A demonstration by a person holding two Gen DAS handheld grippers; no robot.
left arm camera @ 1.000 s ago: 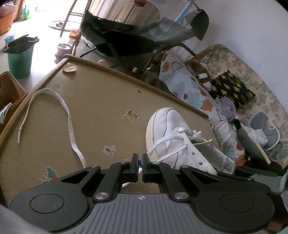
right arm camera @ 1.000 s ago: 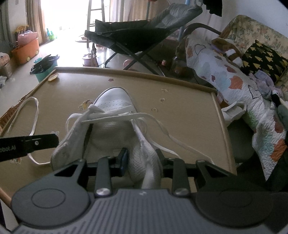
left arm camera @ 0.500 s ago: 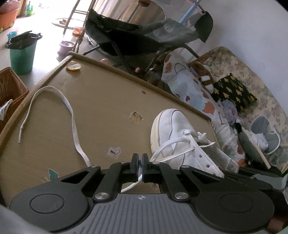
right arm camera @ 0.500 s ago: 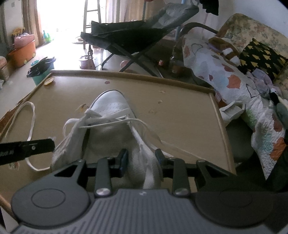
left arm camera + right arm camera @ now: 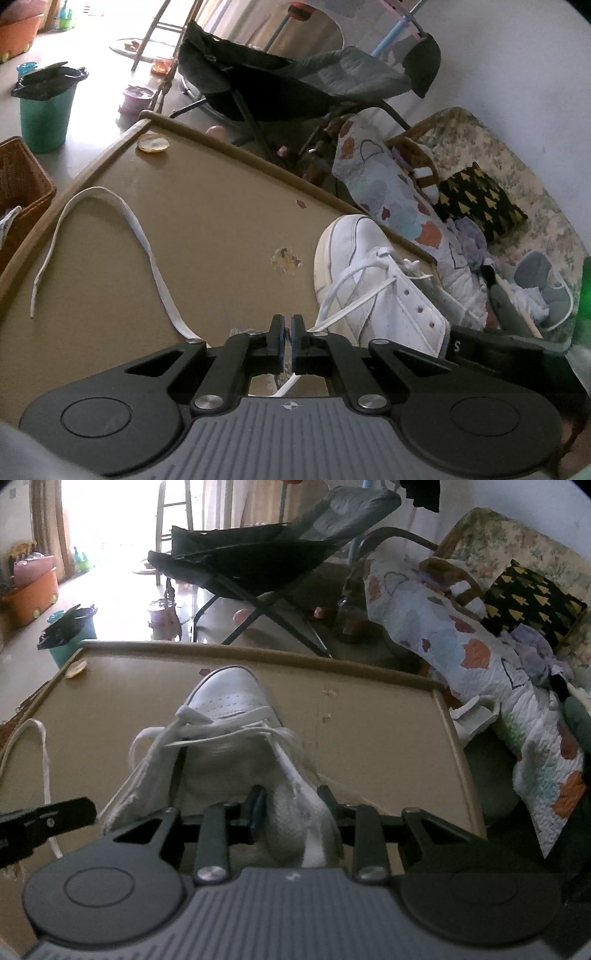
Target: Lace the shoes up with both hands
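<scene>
A white sneaker (image 5: 369, 266) lies on the brown table (image 5: 203, 206), toe towards the far edge. Its white shoelace (image 5: 140, 236) crosses the lowest eyelets, and one long end loops over the table to the left. My left gripper (image 5: 288, 325) is shut on a stretch of that shoelace just left of the sneaker. From the right wrist, the sneaker (image 5: 229, 698) points away and my right gripper (image 5: 290, 801) is shut on the right side of its upper near the collar. The left gripper's finger (image 5: 55, 819) shows at the left edge, the shoelace (image 5: 42, 753) hanging by it.
A round yellowish disc (image 5: 152, 143) lies in the table's far corner. Past the raised rim stand a dark folding chair (image 5: 295, 85), a green bin (image 5: 44, 110) and a wicker basket (image 5: 18, 177). A sofa with a quilt (image 5: 461, 635) and a black cushion (image 5: 476, 206) runs along the right.
The sneaker has slid with my right gripper towards the table's far edge. My left gripper followed slightly, still pinching the shoelace. Neither gripper's jaws changed.
</scene>
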